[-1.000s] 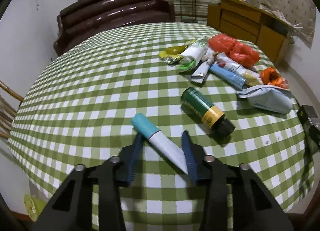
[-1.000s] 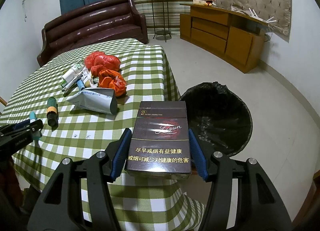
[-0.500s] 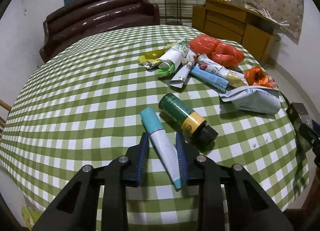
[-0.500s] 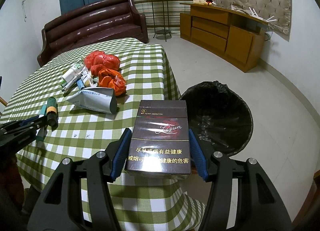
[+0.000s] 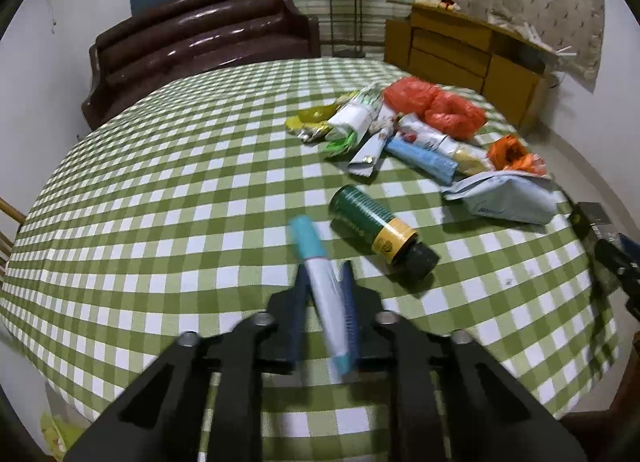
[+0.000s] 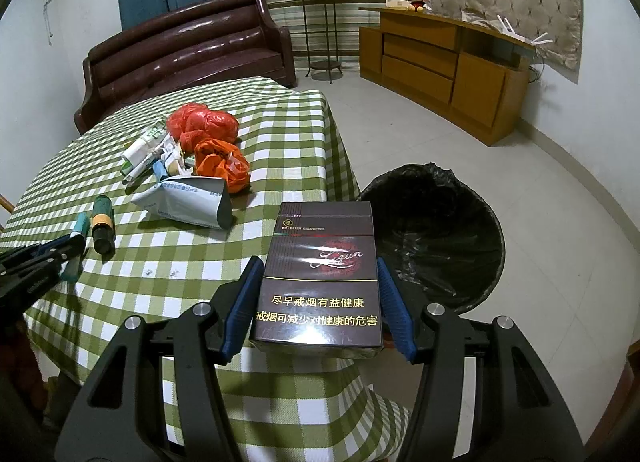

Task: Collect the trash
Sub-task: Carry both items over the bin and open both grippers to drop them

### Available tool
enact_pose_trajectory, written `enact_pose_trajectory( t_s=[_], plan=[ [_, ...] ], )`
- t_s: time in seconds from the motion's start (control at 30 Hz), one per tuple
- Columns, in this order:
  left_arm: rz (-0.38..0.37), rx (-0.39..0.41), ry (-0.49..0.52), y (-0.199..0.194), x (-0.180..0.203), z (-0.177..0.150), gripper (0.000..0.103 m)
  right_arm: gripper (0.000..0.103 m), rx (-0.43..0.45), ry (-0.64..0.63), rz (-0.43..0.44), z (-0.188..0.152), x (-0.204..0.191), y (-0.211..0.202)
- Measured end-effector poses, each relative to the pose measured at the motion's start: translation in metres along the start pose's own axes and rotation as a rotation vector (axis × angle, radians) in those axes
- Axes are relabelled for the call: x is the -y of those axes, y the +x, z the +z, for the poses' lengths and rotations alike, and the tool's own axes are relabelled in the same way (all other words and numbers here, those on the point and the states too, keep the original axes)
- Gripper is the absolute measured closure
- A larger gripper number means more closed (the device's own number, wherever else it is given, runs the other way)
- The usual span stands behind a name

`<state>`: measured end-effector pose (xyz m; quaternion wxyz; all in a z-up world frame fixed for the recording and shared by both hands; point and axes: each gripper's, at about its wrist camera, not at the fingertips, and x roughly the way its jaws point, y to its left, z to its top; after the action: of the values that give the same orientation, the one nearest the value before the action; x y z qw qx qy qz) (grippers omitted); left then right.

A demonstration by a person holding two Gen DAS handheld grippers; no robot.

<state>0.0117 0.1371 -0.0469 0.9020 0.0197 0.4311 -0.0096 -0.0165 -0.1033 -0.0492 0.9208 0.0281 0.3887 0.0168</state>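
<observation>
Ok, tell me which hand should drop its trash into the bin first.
Right. The right gripper already holds the cigarette pack beside the black-lined bin. The left gripper, its jaws just closed on the tube, sits farther away over the table.

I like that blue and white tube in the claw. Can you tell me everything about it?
The tube is slim, with a teal cap at its far end, a pale bluish-white body and a flat teal crimp at the near end. It looks like soft plastic. The left claw has just closed on its body, pads pressing both sides. It points away over the green checked tablecloth, beside a green bottle.
</observation>
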Motion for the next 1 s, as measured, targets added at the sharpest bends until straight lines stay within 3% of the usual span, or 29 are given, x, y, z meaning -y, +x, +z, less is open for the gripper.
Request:
enact_pose_trajectory(
  t_s=[0.23,0.53,0.87,1.0],
  plan=[
    [0.009,0.033,0.005,-0.009,-0.001,0.003,0.092,0.047,0.003,0.0,-0.003,0.0,0.002,-0.002],
    [-0.048,0.096,0.02,-0.031,0.016,0.02,0.092,0.047,0.037,0.022,-0.031,0.008,0.015,-0.008],
    [-0.186,0.196,0.109,-0.036,0.092,0.059,0.092,0.047,0.119,0.091,-0.122,0.035,0.062,-0.01],
    [-0.238,0.196,0.126,-0.025,0.122,0.071,0.092,0.047,0.133,0.117,-0.161,0.043,0.082,-0.005]
  ],
)
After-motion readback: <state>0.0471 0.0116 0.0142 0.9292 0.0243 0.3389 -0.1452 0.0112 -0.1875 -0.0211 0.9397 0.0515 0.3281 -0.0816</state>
